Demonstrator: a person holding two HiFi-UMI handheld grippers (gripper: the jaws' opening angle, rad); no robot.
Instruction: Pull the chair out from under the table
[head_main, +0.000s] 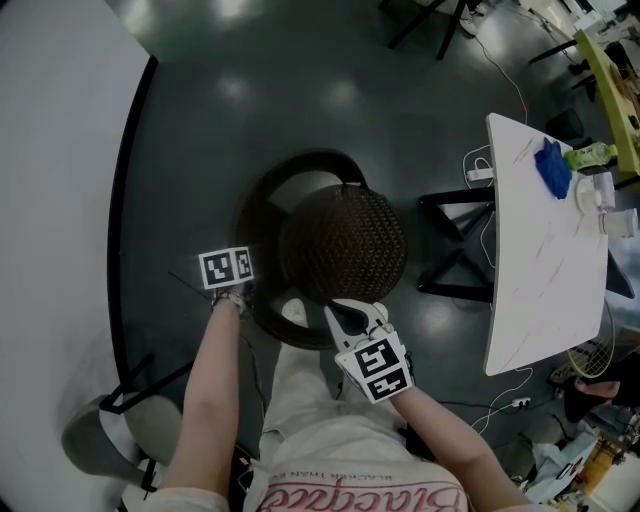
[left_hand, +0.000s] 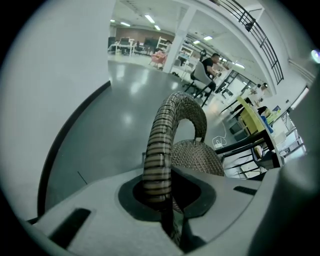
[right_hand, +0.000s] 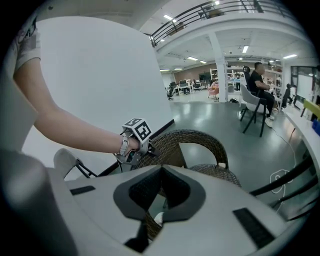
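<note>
Chair of dark woven wicker (head_main: 345, 245), round-seated with a hooped back (left_hand: 162, 145), stands on the glossy dark grey floor (head_main: 300, 90). In the head view it sits to the left of the white rectangular table (head_main: 540, 260). Its seat is fully clear of the table's top, with only a small gap to the table's black leg frame (head_main: 455, 245).

On the side of the chair away from the table, the left gripper (head_main: 238, 298) points steeply down. Its jaws are almost fully together and clamped on the hooped back, which runs up out of the recess between the pads in the left gripper view.

On the chair's near side, the right gripper (head_main: 352, 315) is at the rim. Its jaws are close together with only a slim gap, and wicker shows low in that gap. I cannot tell whether the pads actually press on it. A plain white wall (head_main: 50, 200) with a black base strip lies beyond the chair, on the side away from the table.

Judging from this, the step in hand is the pull itself, and it looks mostly done because no part of the seat sits beneath the table. The next move likely calls for a short, level draw away from the table. Both sides should pull evenly so the chair does not swivel, and then the grippers can let go.
</note>
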